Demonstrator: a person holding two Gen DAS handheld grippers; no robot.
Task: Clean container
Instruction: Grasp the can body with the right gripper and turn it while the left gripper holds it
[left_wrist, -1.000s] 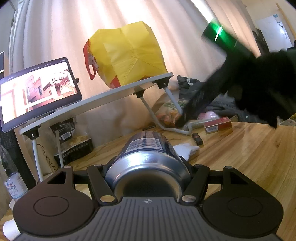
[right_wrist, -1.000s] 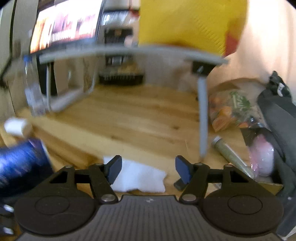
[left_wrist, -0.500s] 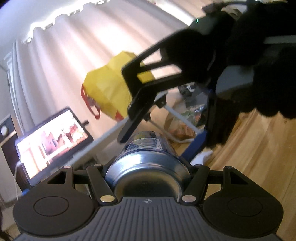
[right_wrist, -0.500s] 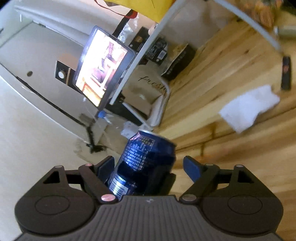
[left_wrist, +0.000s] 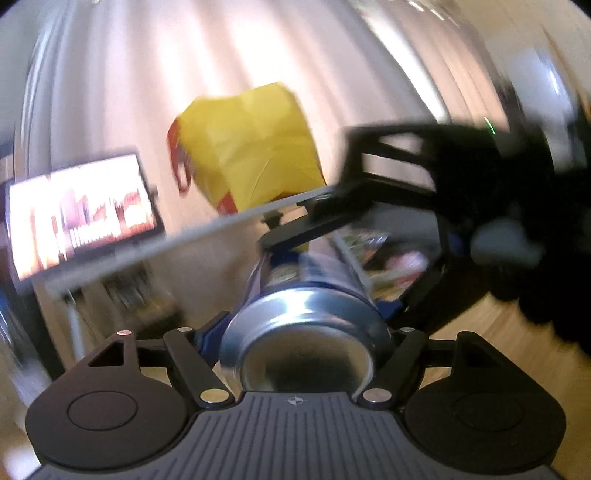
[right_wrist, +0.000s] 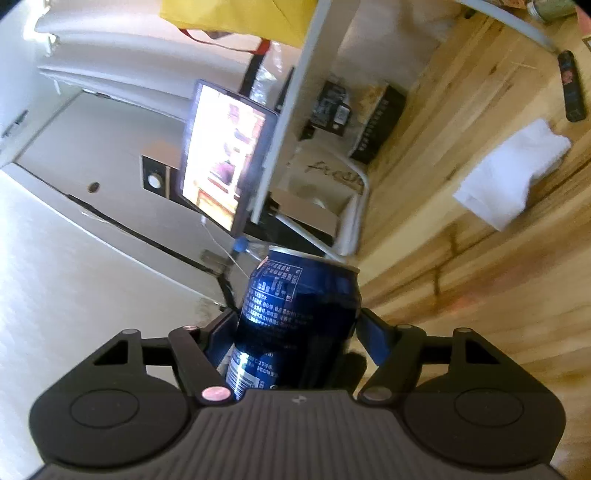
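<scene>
a: left gripper (left_wrist: 306, 332) holds the can (left_wrist: 306, 332) by its body, near the base, with the silver concave bottom turned toward that camera. the can is lifted clear of the table (right_wrist: 480, 295) and lies roughly along the fingers.

b: and the right gripper (right_wrist: 295, 332)?

a: its jaws stand on either side of the same can (right_wrist: 295, 314), with blue pads close by the wall. whether they press it or only bracket it, i cannot tell. in the left view, its black frame (left_wrist: 388, 184) reaches over the far end of the can, though blur hides the contact.

b: how is the can likely to handle?

a: judged as thin aluminium, it is light if empty and stiff along its length, but easily dented across the wall. the printed surface looks glossy, so it may slip or turn under a weak pinch. whether liquid remains inside is not visible.

b: where is the best hold?

a: across the body close to the base or the upper rim, where the shell is stiffest. pressure should be moderate, and mid-wall squeezing risks a crease.

b: what serves for cleaning?

a: a white tissue (right_wrist: 513, 177) lies on the table, well apart from the can. no gripper has it. the pictures do not settle whether wiping lies ahead or is over.
</scene>
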